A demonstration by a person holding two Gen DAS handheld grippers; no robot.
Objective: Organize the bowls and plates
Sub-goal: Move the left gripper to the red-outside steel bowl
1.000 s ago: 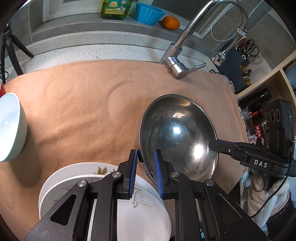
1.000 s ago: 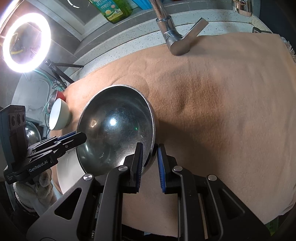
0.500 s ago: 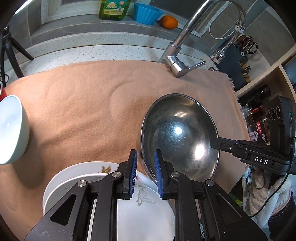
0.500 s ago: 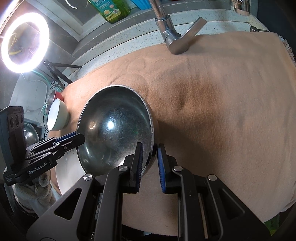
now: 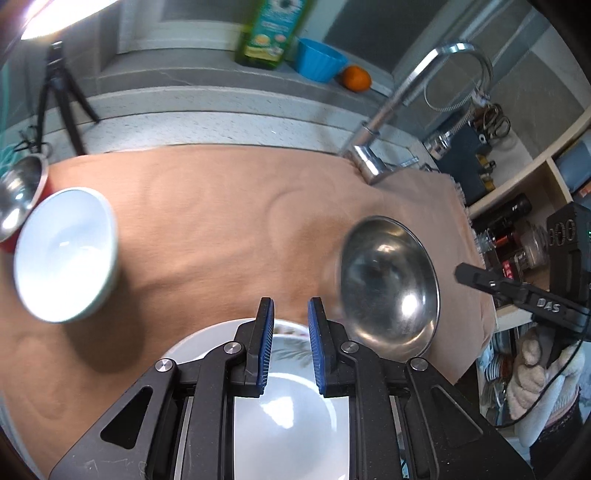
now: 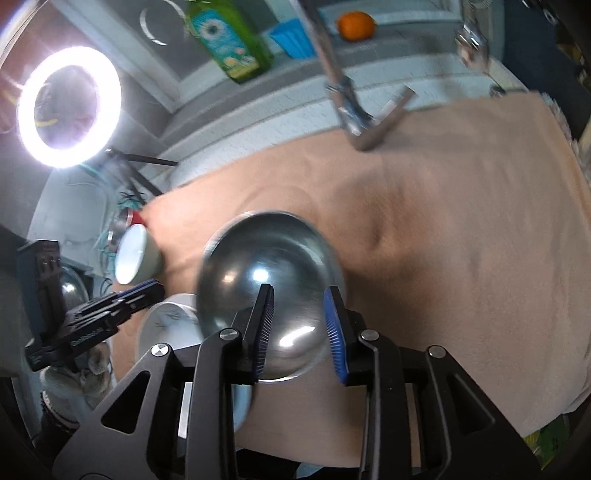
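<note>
A kitchen counter is covered by a tan cloth (image 5: 207,221). On it, a steel bowl (image 5: 389,284) is seen to the right in the left wrist view, blurred and seemingly tilted, with its hollow facing the camera. The left gripper (image 5: 290,314) is held above a stack of white plates (image 5: 288,398) at the cloth's near edge; its blue pads are set close together, with nothing gripped between them and the plate visible through the narrow gap. In the right wrist view, the right gripper (image 6: 299,325) is seen with its jaws opening; the steel bowl's near rim lies between the pads, but no pad is pressed on it. The right gripper also shows at the far right of the left wrist view, just beside the bowl. A white bowl (image 5: 64,254) is lying on its side near the cloth's left edge, with a smaller steel dish (image 5: 18,199) just behind it. At the back, a tap (image 5: 373,162), a green bottle (image 5: 271,33), a blue cup (image 5: 319,59) and an orange (image 5: 355,78) are placed. A ring light (image 6: 68,107) glows at the left.
</note>
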